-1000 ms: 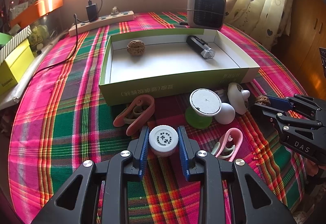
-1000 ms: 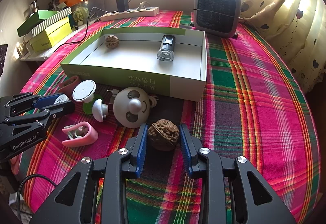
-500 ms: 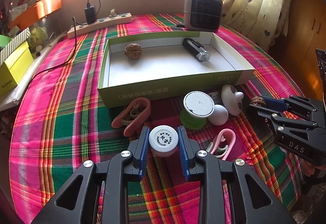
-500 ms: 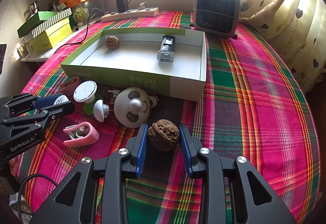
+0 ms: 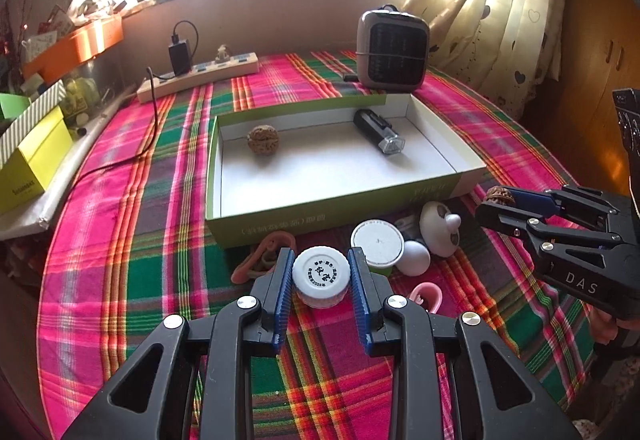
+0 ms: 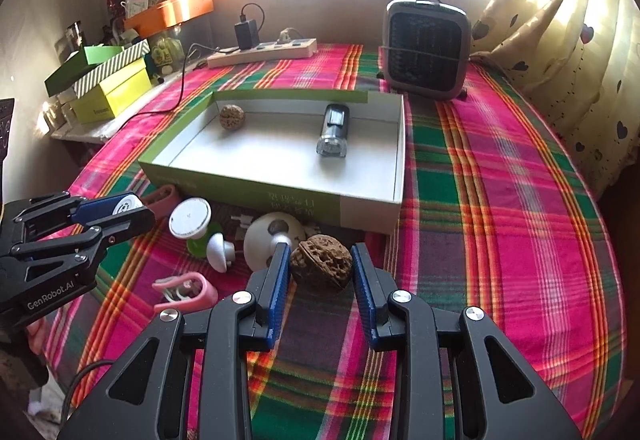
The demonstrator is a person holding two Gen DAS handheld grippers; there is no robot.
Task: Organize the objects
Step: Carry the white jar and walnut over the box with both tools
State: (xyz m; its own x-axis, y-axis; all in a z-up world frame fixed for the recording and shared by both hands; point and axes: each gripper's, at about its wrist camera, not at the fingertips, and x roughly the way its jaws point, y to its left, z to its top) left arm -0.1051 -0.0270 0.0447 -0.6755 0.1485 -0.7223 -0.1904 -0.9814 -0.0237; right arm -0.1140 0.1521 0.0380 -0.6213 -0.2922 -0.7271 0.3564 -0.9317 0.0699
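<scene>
My left gripper [image 5: 320, 276] is shut on a small white round-capped bottle [image 5: 321, 275] and holds it above the plaid cloth. My right gripper [image 6: 321, 267] is shut on a brown walnut [image 6: 321, 267], also lifted. Each gripper shows in the other's view: the right [image 5: 496, 200], the left [image 6: 124, 210]. The green open box [image 5: 280, 228] [image 6: 280, 196] holds a second walnut [image 5: 262, 139] [image 6: 231, 116] and a black flashlight [image 5: 378, 132] [image 6: 334, 130].
In front of the box lie a white panda-faced gadget [image 6: 276, 236], a white disc on a green base [image 6: 189, 218], a white knob [image 6: 218, 246], and two pink clips [image 6: 188, 292] [image 5: 260, 254]. A heater [image 6: 424, 48] and power strip [image 6: 262, 50] stand behind.
Both grippers have risen off the cloth with their objects: the bottle and the walnut now hang higher, and the table and box look farther below.
</scene>
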